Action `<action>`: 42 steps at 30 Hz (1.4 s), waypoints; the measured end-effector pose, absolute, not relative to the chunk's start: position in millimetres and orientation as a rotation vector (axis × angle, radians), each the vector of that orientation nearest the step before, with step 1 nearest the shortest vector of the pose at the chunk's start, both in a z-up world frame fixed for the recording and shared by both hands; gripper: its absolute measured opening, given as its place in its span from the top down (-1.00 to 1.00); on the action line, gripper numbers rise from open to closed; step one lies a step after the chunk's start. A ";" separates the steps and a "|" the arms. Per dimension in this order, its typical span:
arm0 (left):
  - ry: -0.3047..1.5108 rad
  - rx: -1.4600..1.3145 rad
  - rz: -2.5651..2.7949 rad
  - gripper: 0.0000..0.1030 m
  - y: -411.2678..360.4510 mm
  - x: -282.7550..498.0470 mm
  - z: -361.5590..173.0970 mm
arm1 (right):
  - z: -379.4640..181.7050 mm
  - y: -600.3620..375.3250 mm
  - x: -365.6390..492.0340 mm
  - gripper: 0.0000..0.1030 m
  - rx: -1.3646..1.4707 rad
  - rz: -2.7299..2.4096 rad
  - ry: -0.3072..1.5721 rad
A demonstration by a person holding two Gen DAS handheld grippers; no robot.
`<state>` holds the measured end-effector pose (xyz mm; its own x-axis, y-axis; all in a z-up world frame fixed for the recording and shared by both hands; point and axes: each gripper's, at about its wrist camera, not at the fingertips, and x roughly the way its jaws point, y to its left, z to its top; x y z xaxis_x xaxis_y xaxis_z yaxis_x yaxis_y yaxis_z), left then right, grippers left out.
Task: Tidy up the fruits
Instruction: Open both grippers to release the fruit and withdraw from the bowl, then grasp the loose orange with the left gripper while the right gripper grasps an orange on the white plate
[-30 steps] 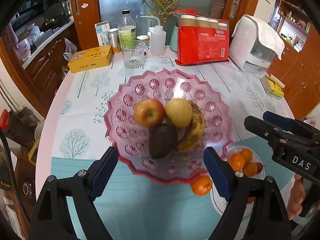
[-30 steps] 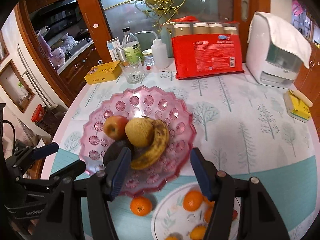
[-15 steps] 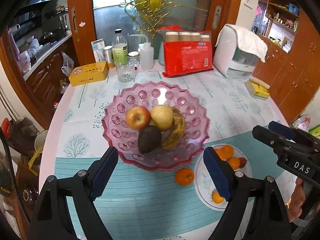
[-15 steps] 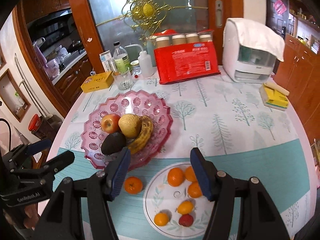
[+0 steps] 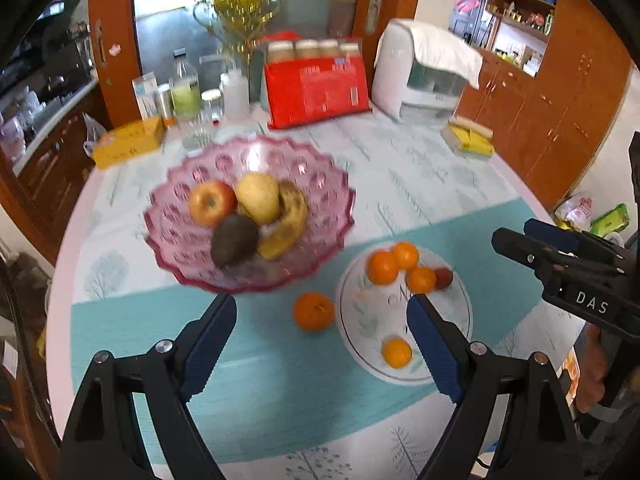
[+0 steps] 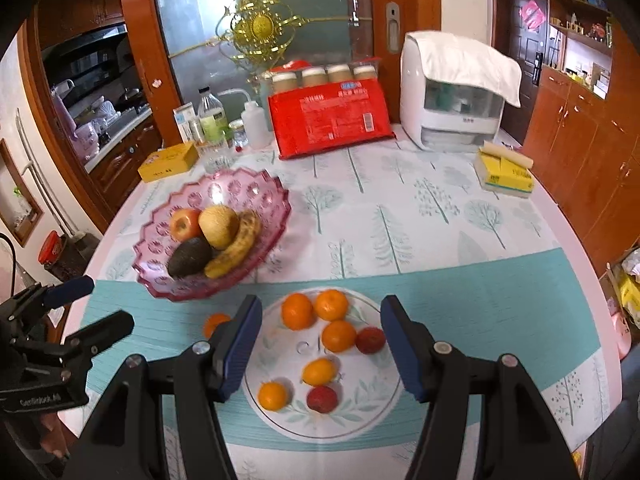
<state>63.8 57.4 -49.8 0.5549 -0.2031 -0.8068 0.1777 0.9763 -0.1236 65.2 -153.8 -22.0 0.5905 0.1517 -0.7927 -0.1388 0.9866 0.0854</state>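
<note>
A pink glass bowl (image 5: 320, 184) (image 6: 264, 184) holds an apple (image 5: 212, 203), a pear (image 5: 258, 197), a banana (image 5: 286, 226) and an avocado (image 5: 234, 240). A white plate (image 6: 372, 400) (image 5: 372, 332) carries several tangerines and two small red fruits (image 6: 322, 399). One loose tangerine (image 5: 314, 311) (image 6: 214, 322) lies on the cloth between bowl and plate. My left gripper (image 5: 322, 320) hangs open above that tangerine, nothing between its fingers. Over the plate my right gripper (image 6: 320, 330) is open and holds nothing.
At the table's far edge stand a red package (image 6: 330, 118), bottles, a glass (image 6: 216, 156), a yellow box (image 6: 168, 162) and a white appliance (image 6: 452, 92). A yellow sponge pack (image 6: 504, 172) lies at the right. Wooden cabinets flank the round table.
Both grippers have drawn back toward the near table edge. The bowl looks smaller and farther, and the plate with the loose tangerine has come fully into view. Both stayed open.
</note>
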 end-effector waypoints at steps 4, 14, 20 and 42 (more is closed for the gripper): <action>0.989 -0.028 -0.192 -0.67 52.0 63.0 -74.1 | -40.2 -153.2 65.2 -0.21 0.029 0.195 0.952; 1.037 -0.110 -0.052 -0.67 61.1 78.3 -138.9 | -88.9 -128.6 86.8 -0.20 0.015 0.285 1.030; 1.036 -0.158 -0.030 -0.67 64.0 89.7 -158.8 | -116.0 -117.0 110.4 -0.12 0.037 0.300 1.082; 1.088 -0.191 -0.023 -0.54 54.5 121.0 -196.8 | -158.5 -110.5 147.5 0.20 0.067 0.271 1.174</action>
<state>121.0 54.5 -196.8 0.4657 -0.1117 -0.8778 -0.0753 0.9834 -0.1651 147.5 -110.5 -158.5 0.3582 0.2446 -0.9010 -0.1748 0.9656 0.1926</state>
